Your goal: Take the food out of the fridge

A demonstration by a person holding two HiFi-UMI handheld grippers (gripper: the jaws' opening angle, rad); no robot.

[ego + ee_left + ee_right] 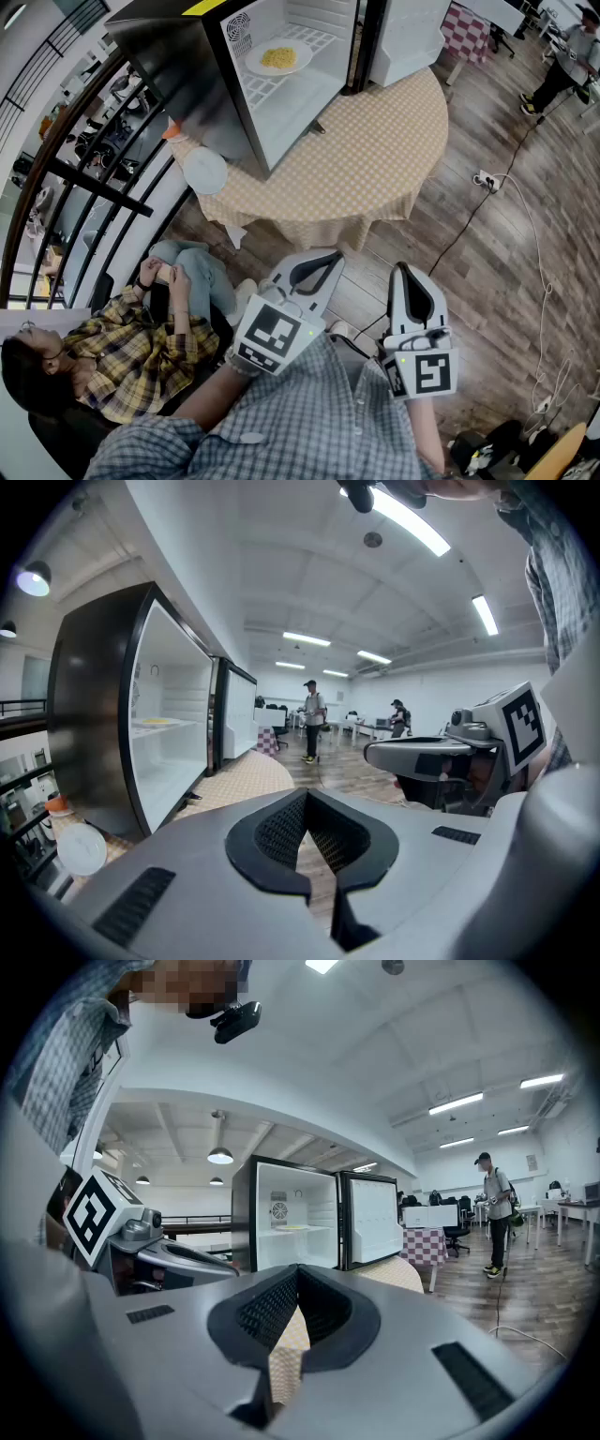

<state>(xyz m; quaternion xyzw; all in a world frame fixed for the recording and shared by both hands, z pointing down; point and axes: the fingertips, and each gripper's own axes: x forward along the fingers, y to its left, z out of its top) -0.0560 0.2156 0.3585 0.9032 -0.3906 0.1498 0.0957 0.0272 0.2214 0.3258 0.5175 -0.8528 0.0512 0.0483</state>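
Observation:
A black fridge [178, 66] stands open on a round table with a checked cloth [375, 159]. On its white shelf sits a white plate of yellow food [278, 58], also seen far off in the left gripper view as the plate [157, 722] and in the right gripper view as the plate [292, 1227]. My left gripper [333, 255] and right gripper [403, 267] hover side by side in front of the table, well short of the fridge. Both are shut and hold nothing. Each gripper's own view shows the left gripper [307, 794] and the right gripper [298, 1269] with tips meeting.
The fridge door [403, 37] hangs open at the right. A white disc [204, 172] lies on the table left of the fridge. A seated person in a plaid shirt [122, 356] is at lower left. A power strip [487, 180] and cable lie on the wood floor.

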